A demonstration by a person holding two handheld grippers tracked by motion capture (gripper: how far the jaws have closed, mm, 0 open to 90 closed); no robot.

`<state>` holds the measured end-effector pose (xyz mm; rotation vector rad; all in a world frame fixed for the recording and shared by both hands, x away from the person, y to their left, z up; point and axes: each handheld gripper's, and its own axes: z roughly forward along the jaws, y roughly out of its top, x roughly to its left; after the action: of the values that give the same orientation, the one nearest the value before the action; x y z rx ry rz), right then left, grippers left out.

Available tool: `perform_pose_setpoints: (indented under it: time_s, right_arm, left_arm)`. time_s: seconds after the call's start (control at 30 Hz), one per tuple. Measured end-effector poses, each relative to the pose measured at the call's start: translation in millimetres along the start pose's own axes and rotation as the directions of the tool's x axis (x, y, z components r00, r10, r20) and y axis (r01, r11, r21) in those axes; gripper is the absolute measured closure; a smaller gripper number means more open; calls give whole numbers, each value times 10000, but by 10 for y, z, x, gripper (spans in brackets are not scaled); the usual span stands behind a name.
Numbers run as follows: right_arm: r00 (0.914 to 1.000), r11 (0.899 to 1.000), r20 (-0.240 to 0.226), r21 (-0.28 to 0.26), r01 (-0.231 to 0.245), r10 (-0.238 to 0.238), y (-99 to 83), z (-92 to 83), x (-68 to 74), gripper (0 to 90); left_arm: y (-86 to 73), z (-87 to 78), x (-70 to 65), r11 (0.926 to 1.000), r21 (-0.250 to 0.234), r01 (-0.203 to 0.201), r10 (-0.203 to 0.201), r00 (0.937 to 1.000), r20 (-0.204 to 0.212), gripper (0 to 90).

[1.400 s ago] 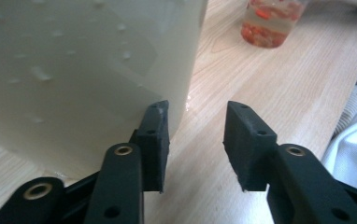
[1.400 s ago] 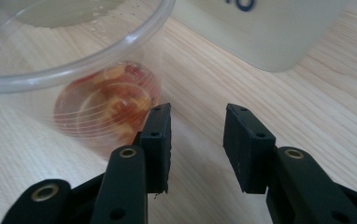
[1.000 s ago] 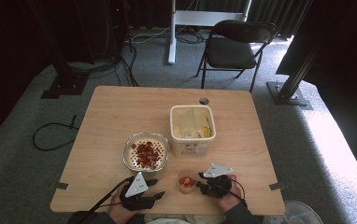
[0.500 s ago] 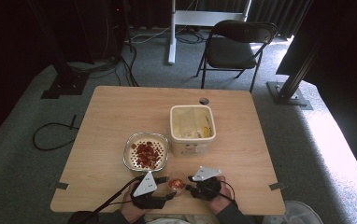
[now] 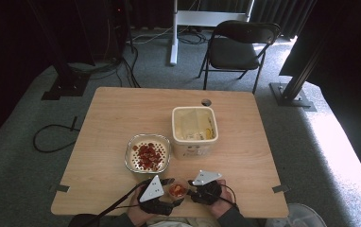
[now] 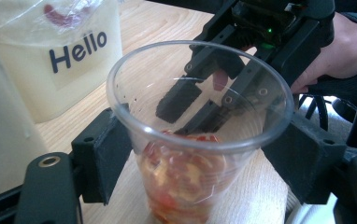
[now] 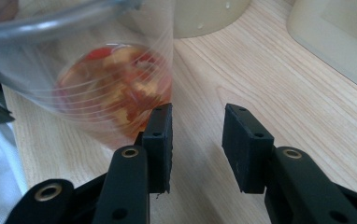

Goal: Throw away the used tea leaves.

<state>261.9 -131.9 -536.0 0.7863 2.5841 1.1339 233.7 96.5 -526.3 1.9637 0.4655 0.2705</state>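
A: Where's the cup (image 6: 200, 140)?
B: Near table edge, clamped in left gripper (image 6: 200, 154).
A: Right gripper (image 7: 197, 144)?
B: Jaws parted w/ nothing between, just beside it.
A: Risk?
B: Thin plastic; squeeze too hard, it prob buckles, spills the red pieces.

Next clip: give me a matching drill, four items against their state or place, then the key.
Items:
1. cup
2. left gripper
3. right gripper
4. Hello tub

States:
A. open, fingers beside the cup with nothing between them
B. clear plastic, red and pale food at the bottom
C. cream, stands right of the steel bowl
D. shut on the cup's sides

Pairs: 1-B, 2-D, 3-A, 4-C
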Motion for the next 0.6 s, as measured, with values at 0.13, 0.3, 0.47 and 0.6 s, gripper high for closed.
perform_pose_setpoints:
  time_s: [0.13,0.3,0.47,0.6]
  right_arm:
    - [9999,10000,-95,17,46,-46,0,3,11,622]
    - [9999,9999,-25,49,99,-99,-5,-3,3,603]
    - [9996,10000,265,-4,-72,72,-50,-68,-66,592]
    - [9983,9995,482,-88,-315,318,-84,-122,-132,588]
  left_arm:
    - [3,6,-7,9999,-122,72,-72,10000,-53,246]
    - [4,-24,-28,10000,-30,-78,77,9996,-264,312]
    - [-23,-104,-72,9999,6,-139,139,9997,-216,327]
    - [-55,-238,-104,9999,44,-151,153,9993,-333,335]
